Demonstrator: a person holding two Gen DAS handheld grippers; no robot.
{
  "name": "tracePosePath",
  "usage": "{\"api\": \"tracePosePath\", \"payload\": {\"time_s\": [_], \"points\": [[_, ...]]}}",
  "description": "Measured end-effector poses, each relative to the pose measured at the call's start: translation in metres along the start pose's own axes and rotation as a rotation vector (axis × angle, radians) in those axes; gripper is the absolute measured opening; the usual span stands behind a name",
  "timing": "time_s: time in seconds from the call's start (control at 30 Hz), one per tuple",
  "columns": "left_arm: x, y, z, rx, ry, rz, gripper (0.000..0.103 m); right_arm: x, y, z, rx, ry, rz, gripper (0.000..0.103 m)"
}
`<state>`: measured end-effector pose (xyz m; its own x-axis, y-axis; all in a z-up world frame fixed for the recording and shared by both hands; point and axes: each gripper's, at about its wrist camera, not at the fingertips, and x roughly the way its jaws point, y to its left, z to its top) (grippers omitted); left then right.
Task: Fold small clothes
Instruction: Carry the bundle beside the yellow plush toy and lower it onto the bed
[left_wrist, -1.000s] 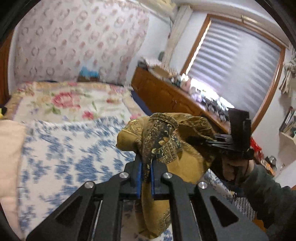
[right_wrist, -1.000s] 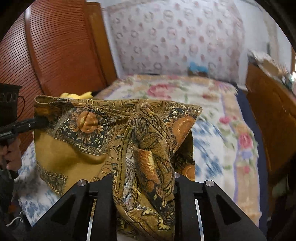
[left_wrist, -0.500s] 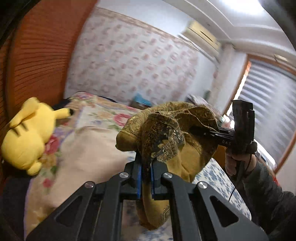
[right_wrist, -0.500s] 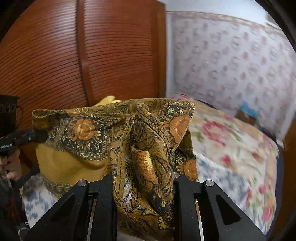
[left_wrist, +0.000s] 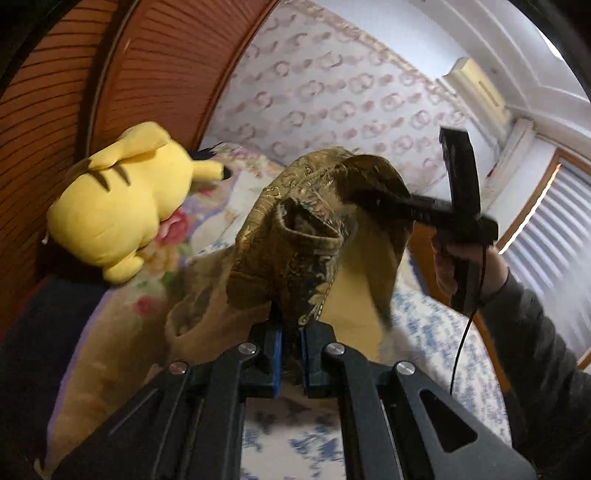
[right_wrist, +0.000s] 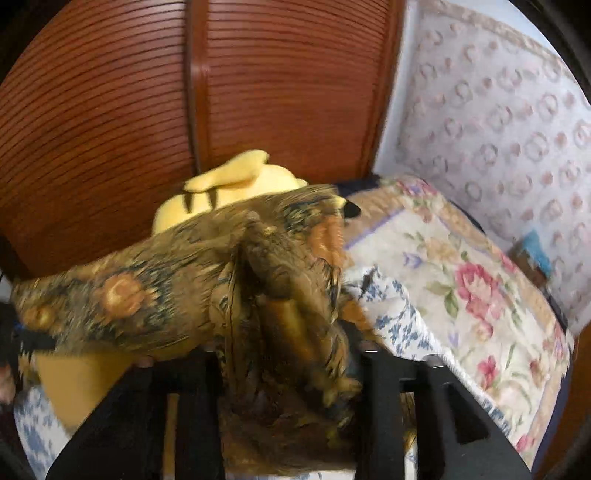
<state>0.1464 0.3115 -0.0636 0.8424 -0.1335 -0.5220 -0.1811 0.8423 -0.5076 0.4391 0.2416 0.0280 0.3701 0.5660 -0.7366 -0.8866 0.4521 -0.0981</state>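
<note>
Swung toward the plush, right tongs (right_wrist: 284, 354) opening — left tongs (left_wrist: 290, 350) (closed) pinch scarf (left_wrist: 295, 236).

The left gripper (left_wrist: 290, 360) sits at the bottom centre of the left wrist view, its fingers (left_wrist: 275, 363) pinched tight on a fold of the cloth (left_wrist: 295, 236). At the right of that view, a hand (left_wrist: 456, 264) in a dark sleeve (left_wrist: 532, 332) holds the right gripper (left_wrist: 354, 194), its tip buried in cloth. In the right wrist view its jaws are opening, with cloth bunched between them.
</note>
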Motion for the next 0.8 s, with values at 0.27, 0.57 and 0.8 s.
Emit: {"api": "tracePosePath", "payload": {"time_s": [0.27,0.57,0.8], "points": [[-0.003,0.0,-0.015,0.019,0.011,0.044,0.004,-0.027,-0.026,0.011,0.122,-0.17,-0.141,0.064],[-0.009,-0.011,-0.009,0.105,0.012,0.13,0.02,-0.027,-0.007,-0.017,0.055,-0.091,0.006,0.05],[-0.031,-0.016,0.0,0.156,-0.059,0.195,0.049,0.004,-0.001,-0.042,0.072,-0.044,-0.036,0.051]]}}
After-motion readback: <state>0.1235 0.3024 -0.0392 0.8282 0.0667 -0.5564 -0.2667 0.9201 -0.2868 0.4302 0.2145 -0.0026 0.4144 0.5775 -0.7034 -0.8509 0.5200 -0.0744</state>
